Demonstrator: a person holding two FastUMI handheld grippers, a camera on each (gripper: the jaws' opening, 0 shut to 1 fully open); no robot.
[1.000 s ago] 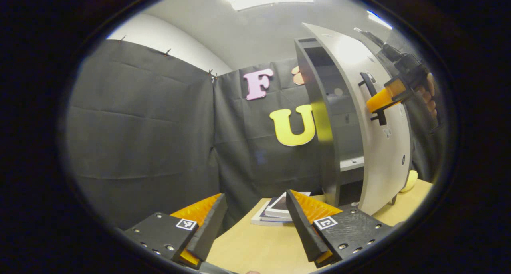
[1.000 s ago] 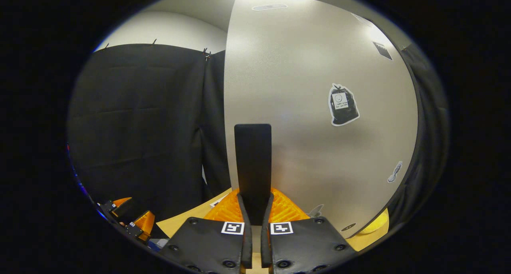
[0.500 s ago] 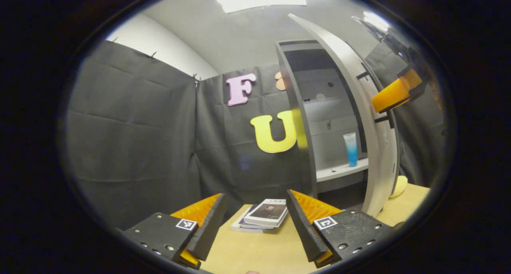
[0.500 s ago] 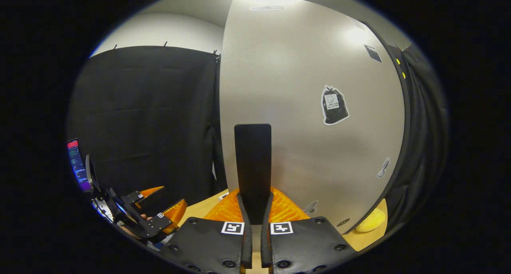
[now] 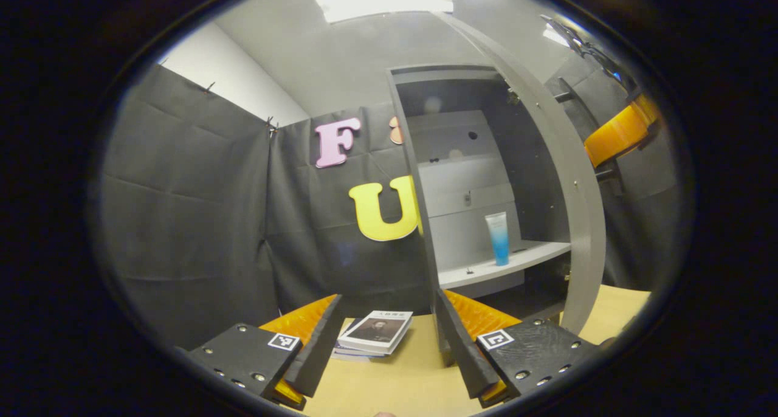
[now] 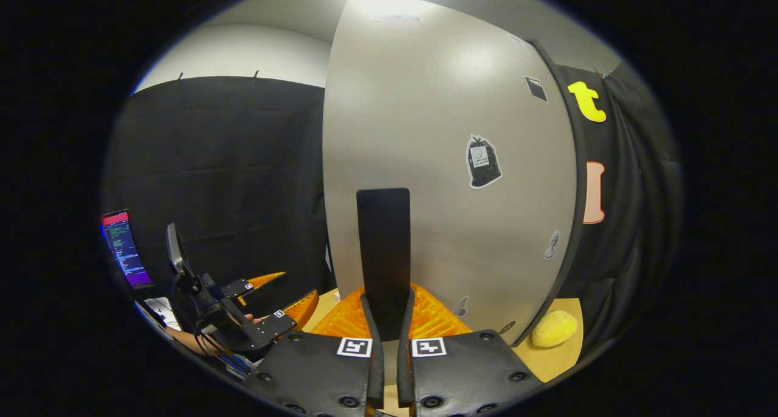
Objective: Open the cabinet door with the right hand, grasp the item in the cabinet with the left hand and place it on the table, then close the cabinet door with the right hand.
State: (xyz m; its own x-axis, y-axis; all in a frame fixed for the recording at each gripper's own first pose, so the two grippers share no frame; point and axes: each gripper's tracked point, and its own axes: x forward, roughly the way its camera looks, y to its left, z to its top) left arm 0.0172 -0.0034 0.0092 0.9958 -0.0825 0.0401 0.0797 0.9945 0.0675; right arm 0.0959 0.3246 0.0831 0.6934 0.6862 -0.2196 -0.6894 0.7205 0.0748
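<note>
The grey cabinet door [image 6: 450,113] stands swung open, and my right gripper [image 6: 384,320] is shut on its black handle [image 6: 384,241]. In the left gripper view the door [image 5: 574,222] shows edge-on, with the right gripper [image 5: 620,138] at its outer side. Inside the cabinet, a white and blue tube [image 5: 498,237] stands upright on the lower shelf [image 5: 480,274]. My left gripper [image 5: 389,344] is open and holds nothing. It hovers over the wooden table [image 5: 389,386], in front of and below that shelf. The left gripper [image 6: 267,310] is also seen low on the left in the right gripper view.
A small stack of books [image 5: 377,332] lies on the table just ahead of the left gripper. A yellow rounded object [image 6: 554,329] sits on the table by the door's hinge side. A lit screen [image 6: 124,247] stands at far left. Black cloth walls surround the booth.
The door has swung wider with the right gripper on its handle, exposing the cabinet's inside and the tube. The left gripper's view has turned toward the opening.
</note>
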